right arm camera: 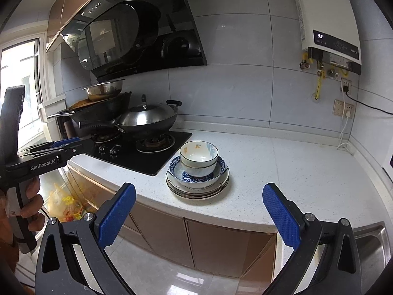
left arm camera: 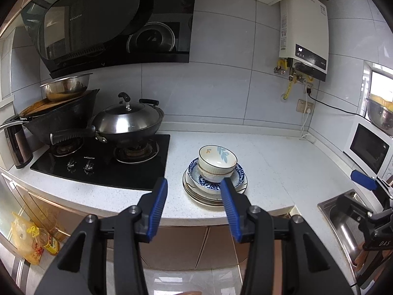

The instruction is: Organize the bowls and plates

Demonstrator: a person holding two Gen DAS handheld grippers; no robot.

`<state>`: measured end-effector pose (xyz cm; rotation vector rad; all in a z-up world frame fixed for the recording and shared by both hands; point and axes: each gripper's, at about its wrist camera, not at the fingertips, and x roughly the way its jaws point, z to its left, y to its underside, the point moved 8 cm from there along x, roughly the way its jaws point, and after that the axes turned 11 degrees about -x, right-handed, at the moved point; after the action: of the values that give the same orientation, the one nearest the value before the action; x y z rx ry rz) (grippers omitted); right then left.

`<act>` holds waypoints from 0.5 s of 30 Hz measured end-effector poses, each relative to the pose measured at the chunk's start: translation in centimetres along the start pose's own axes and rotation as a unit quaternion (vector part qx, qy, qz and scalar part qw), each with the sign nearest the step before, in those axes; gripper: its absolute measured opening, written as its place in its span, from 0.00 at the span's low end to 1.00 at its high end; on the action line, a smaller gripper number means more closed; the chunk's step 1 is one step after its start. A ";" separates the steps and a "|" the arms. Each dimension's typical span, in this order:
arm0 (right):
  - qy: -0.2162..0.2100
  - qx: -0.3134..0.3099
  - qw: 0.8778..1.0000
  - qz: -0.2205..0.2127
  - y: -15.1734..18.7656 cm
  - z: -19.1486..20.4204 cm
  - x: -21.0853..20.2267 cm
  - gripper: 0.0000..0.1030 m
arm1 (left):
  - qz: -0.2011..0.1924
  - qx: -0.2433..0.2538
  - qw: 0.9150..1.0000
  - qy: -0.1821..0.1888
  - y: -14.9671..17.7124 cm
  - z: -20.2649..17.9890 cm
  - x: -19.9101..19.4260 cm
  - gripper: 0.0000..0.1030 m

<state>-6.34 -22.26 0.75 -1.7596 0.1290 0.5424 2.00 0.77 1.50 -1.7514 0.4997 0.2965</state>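
While the stack of plates and bowls [right arm camera: 197, 172] sits on the counter [right arm camera: 294, 172] just right of the stove [right arm camera: 137, 152], both the left gripper [left arm camera: 194, 191] and right gripper [right arm camera: 199, 196] hang short of it with jaws spread and empty, so stacking looks finished and withdrawal probably comes next.

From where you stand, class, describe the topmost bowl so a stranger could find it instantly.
Start at the black glass gas hob; on the white speckled countertop beside it stands a stack of plates. The white bowl with a blue leaf print sits topmost, nested in bowls over a blue-patterned dish.
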 end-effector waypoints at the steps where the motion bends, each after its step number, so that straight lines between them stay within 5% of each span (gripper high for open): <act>1: 0.005 0.001 1.000 -0.002 -0.2 0.2 -0.3 0.99 | -0.001 -0.001 1.000 0.002 -0.1 0.2 -0.2 0.42; 15: 0.060 0.028 0.998 -0.014 -0.8 0.7 -3.2 0.99 | -0.001 -0.006 1.000 0.004 -0.6 3.0 -1.3 0.45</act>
<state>-9.07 -22.06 2.69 -1.7370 0.2004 0.4099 1.35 4.03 1.90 -1.7648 0.5025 0.2911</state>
